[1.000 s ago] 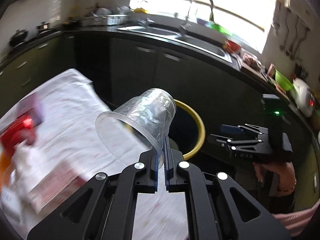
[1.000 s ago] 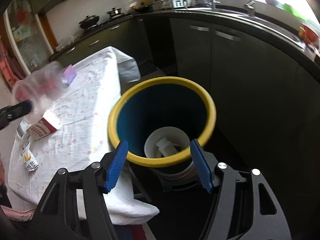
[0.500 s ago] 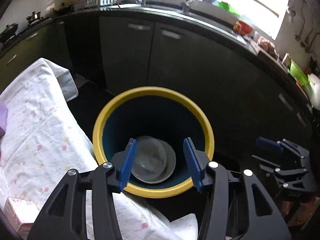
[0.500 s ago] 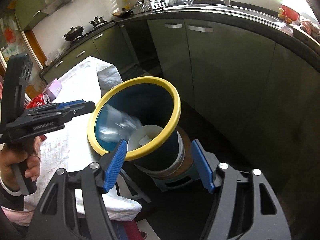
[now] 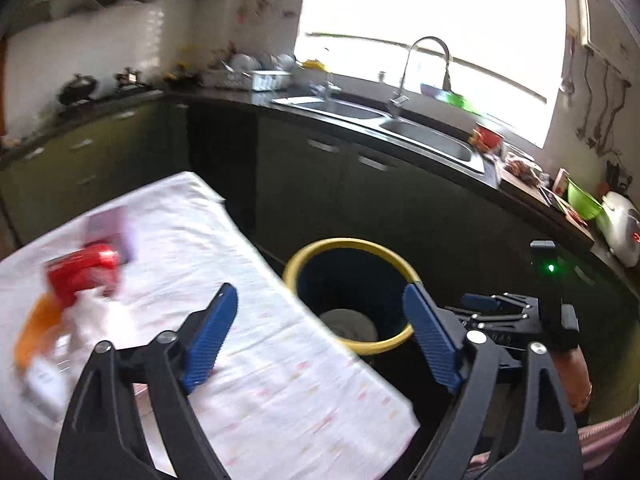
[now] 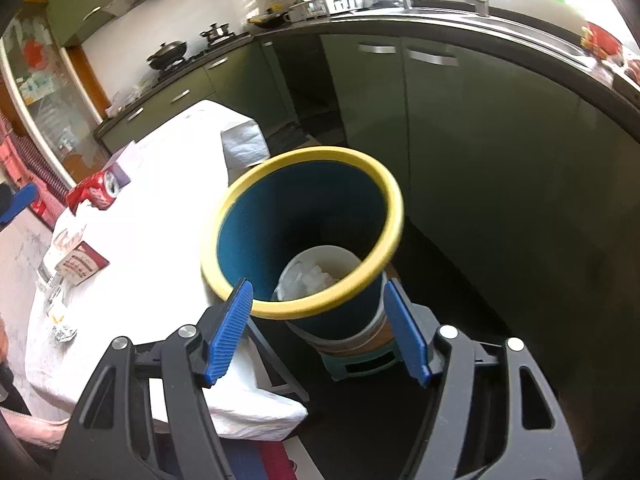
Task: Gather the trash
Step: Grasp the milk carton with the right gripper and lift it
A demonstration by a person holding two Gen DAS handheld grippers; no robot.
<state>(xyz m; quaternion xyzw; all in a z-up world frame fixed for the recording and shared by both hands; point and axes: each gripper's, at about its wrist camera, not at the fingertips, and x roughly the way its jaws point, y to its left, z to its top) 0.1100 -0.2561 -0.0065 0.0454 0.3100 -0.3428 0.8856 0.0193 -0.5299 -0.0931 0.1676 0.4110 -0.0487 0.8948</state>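
The blue trash bin with a yellow rim (image 5: 304, 256) (image 6: 312, 156) stands on the floor beside the table's corner. A clear plastic cup and white scraps (image 6: 316, 276) lie at its bottom. My left gripper (image 5: 320, 292) hovers over the table edge next to the bin, its jaws opening with nothing between them. My right gripper (image 6: 317, 288) is held above the bin's near side, open and empty; in the left wrist view the right gripper (image 5: 472, 308) sits to the right of the bin, apart from it. A red can (image 5: 84, 268) (image 6: 96, 192) lies on the table.
The table has a white cloth (image 5: 260, 360). On it are a purple box (image 6: 120, 164), a red-and-white carton (image 6: 80, 266), an orange item (image 5: 36, 328) and small wrappers (image 6: 60, 328). Dark green cabinets and a sink counter (image 5: 420, 140) run behind the bin.
The left gripper carried a clear cup over the bin, opened and let it fall in, then swung back toward the table with its jaws wider. The right gripper stayed put.
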